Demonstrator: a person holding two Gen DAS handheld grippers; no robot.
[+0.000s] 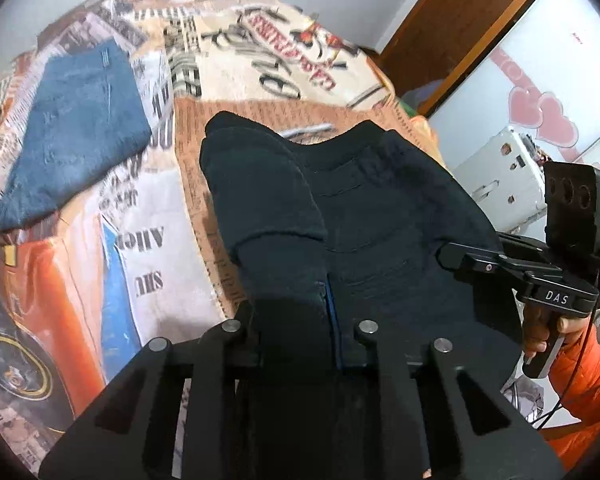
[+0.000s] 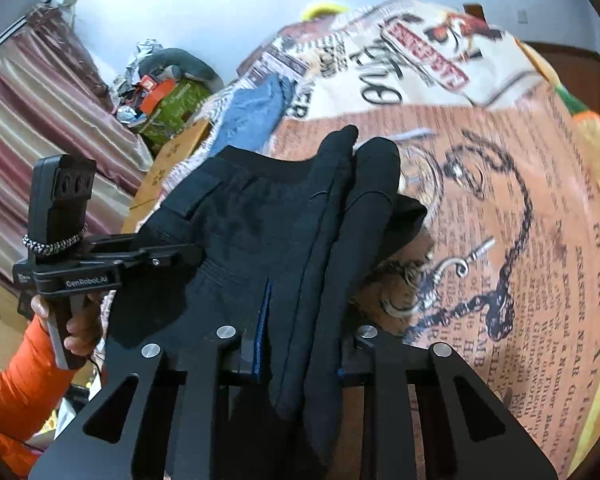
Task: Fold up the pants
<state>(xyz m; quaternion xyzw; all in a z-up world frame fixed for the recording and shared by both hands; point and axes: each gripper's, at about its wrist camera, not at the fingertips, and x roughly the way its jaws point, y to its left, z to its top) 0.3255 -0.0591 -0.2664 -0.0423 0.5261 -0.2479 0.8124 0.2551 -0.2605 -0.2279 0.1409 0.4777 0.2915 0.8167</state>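
Note:
The black pants (image 1: 360,200) lie bunched on the printed bed cover (image 1: 260,60), their near edge lifted. My left gripper (image 1: 296,308) is shut on a thick fold of the black cloth, which covers its fingertips; only a blue pad (image 1: 332,308) shows. My right gripper (image 2: 306,332) is shut on another fold of the same pants (image 2: 260,220), with a long ridge of cloth running up from its jaws. Each gripper also shows in the other's view: the right one (image 1: 452,254) pinches the pants' right edge, and the left one (image 2: 180,254) pinches their left edge.
Folded blue jeans (image 1: 76,128) lie on the cover to the far left, also seen beyond the pants (image 2: 252,116). A person's orange sleeves (image 1: 580,380) (image 2: 12,392) hold the handles. A white fridge (image 1: 540,80), striped curtain (image 2: 40,120) and clutter pile (image 2: 160,92) surround the bed.

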